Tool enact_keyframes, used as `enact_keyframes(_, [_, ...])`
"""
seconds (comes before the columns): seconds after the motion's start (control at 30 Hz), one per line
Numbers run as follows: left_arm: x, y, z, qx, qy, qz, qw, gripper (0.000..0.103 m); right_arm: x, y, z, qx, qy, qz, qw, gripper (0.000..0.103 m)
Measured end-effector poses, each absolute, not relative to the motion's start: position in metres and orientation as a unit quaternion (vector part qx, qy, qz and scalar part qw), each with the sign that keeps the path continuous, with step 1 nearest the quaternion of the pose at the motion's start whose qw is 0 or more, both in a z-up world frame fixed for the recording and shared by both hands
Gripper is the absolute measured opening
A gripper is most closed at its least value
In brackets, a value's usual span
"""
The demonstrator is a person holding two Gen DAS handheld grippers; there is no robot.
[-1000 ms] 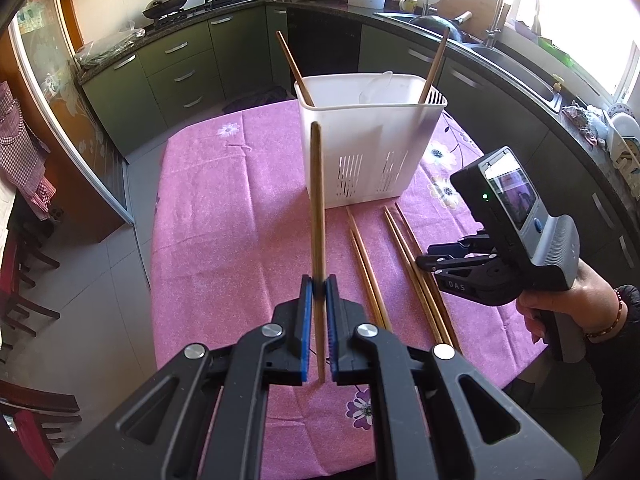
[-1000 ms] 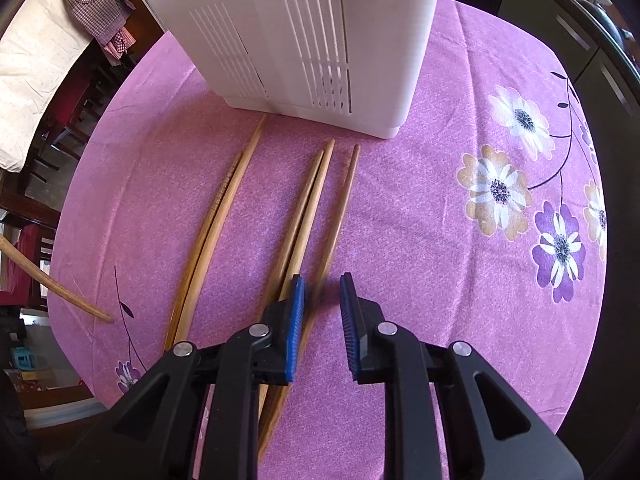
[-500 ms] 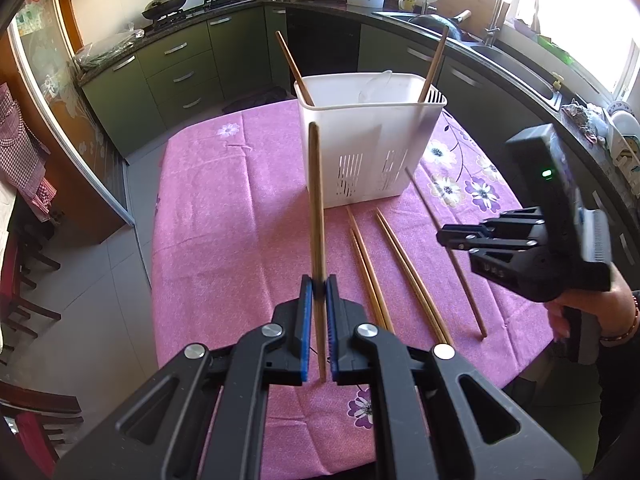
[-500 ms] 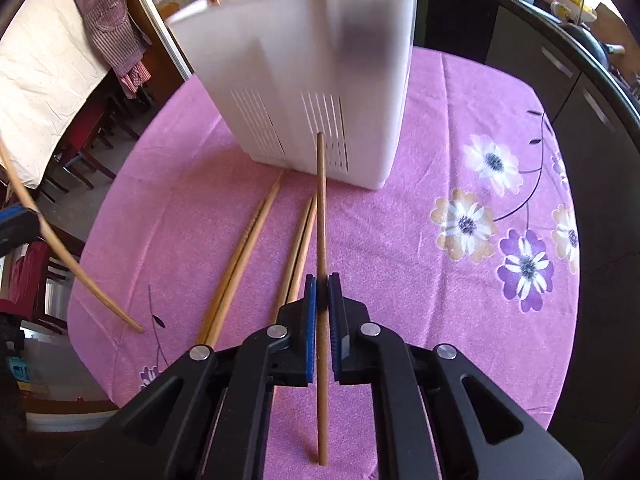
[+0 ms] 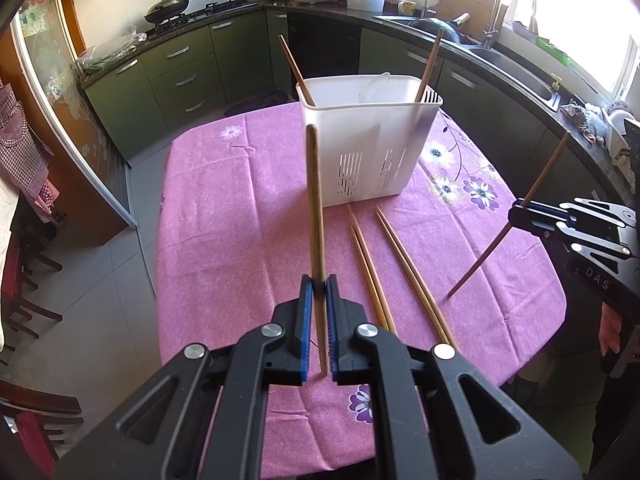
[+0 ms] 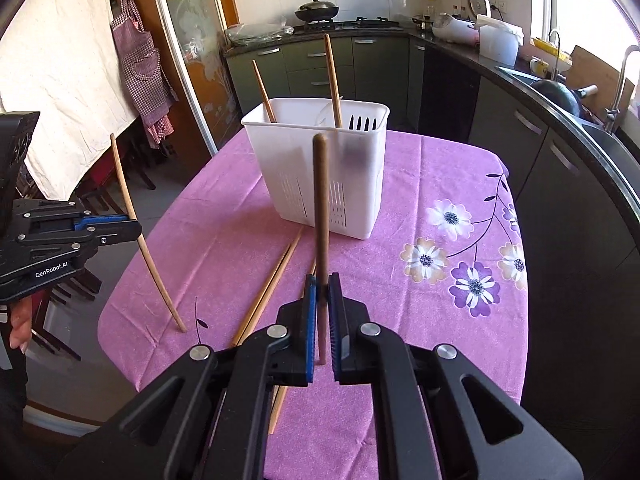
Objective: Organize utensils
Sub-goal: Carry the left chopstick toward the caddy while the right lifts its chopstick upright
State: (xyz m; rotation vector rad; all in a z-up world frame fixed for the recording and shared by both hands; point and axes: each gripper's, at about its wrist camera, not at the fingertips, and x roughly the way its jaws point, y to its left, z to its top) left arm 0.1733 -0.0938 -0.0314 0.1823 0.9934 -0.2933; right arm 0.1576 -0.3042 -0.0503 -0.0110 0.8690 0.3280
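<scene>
The surface (image 5: 224, 240) was a table with a pink cloth that had purple and white flowers printed on it. A white plastic utensil basket with slots in its sides (image 5: 372, 152) stood on the far part of the cloth, with two wooden chopsticks (image 5: 428, 66) leaning inside it. Four more long wooden chopsticks (image 5: 404, 256) lay flat on the cloth just in front of the basket.

The left gripper (image 5: 316, 320) had its blue fingers (image 5: 305, 320) pressed tight on one light brown wooden chopstick (image 5: 314, 200), held upright above the cloth. The right gripper (image 6: 323, 316) was squeezed on a darker brown wooden chopstick (image 6: 321, 200), also upright.

Around the table ran dark green kitchen cupboards (image 5: 180, 76) with a black counter. A black wok (image 5: 166, 4) sat on the stove, and a checked apron (image 6: 138, 64) hung by a door.
</scene>
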Motion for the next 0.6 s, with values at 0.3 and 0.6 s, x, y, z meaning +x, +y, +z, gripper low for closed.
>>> enact_keyframes(0.3, [0.1654, -0.0926, -0.0285, 0.091, 0.47, -0.143, 0.866, 0.007, 0.1522, -0.3047, -0.0516, -0.007, 0.418, 0.161, 0.894, 0.007])
enact_keyframes(0.6, [0.1634, -0.0899, -0.0223, 0.088, 0.463, -0.145, 0.87, 0.007, 0.1515, -0.3035, -0.0522, -0.013, 0.42, 0.164, 0.893, 0.007])
